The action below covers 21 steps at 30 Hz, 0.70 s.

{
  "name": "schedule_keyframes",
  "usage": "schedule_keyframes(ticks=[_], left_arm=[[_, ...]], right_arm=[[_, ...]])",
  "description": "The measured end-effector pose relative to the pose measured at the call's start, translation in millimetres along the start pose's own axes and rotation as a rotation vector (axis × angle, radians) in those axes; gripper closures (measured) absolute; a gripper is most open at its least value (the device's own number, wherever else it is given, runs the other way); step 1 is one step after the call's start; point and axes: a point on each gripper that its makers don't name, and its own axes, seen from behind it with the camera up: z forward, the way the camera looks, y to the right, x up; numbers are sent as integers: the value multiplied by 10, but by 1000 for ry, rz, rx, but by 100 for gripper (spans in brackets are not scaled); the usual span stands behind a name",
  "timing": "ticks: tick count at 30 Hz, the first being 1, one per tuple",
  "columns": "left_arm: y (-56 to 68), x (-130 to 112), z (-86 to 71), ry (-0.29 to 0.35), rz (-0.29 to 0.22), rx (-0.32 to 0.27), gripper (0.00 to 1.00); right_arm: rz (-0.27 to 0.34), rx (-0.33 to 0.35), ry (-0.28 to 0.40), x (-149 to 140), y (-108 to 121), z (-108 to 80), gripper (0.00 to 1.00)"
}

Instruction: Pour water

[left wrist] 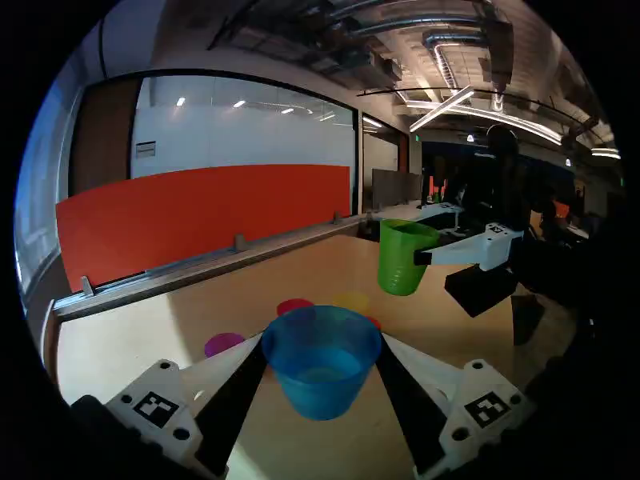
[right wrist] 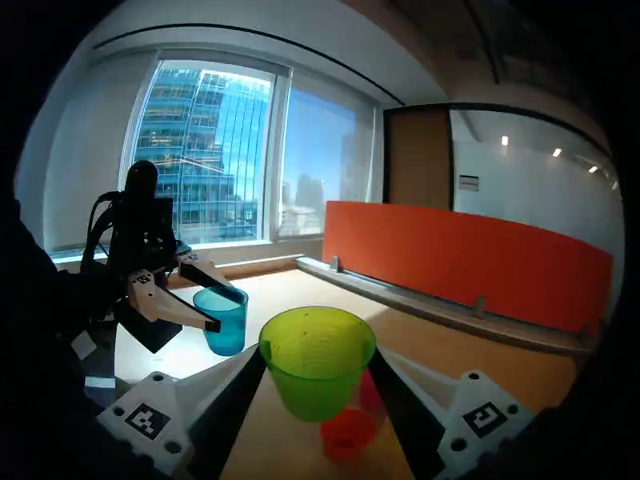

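My left gripper (left wrist: 322,364) is shut on a blue cup (left wrist: 322,362), held upright above the wooden table (left wrist: 240,288); a little liquid shows at its bottom. In the right gripper view this blue cup (right wrist: 222,320) and the left gripper (right wrist: 212,308) appear at the left, off the table. My right gripper (right wrist: 318,376) is shut on a green cup (right wrist: 318,362), upright and seemingly empty. In the left gripper view the green cup (left wrist: 402,256) hangs at the right, held by the right gripper (left wrist: 424,252).
Flat coloured coasters lie on the table: purple (left wrist: 222,344), red (left wrist: 294,306), yellow (left wrist: 352,301). A red cup (right wrist: 349,432) stands below the green cup. An orange partition (left wrist: 200,212) runs along the table's far edge. Windows (right wrist: 240,160) lie behind the left gripper.
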Motion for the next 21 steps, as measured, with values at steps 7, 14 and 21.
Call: schedule_keyframes(ticks=[7,14,21], left_arm=[[60,142,-35,44,-19,-8,11],[96,178,-35,46,-17,-10,11],[131,221,-25,54,-9,-12,11]], right_arm=[[-16,-7,55,145,-20,-72,9],[-32,-13,87,214,-28,-124,8],[-44,-15,98,223,-27,-156,8]])
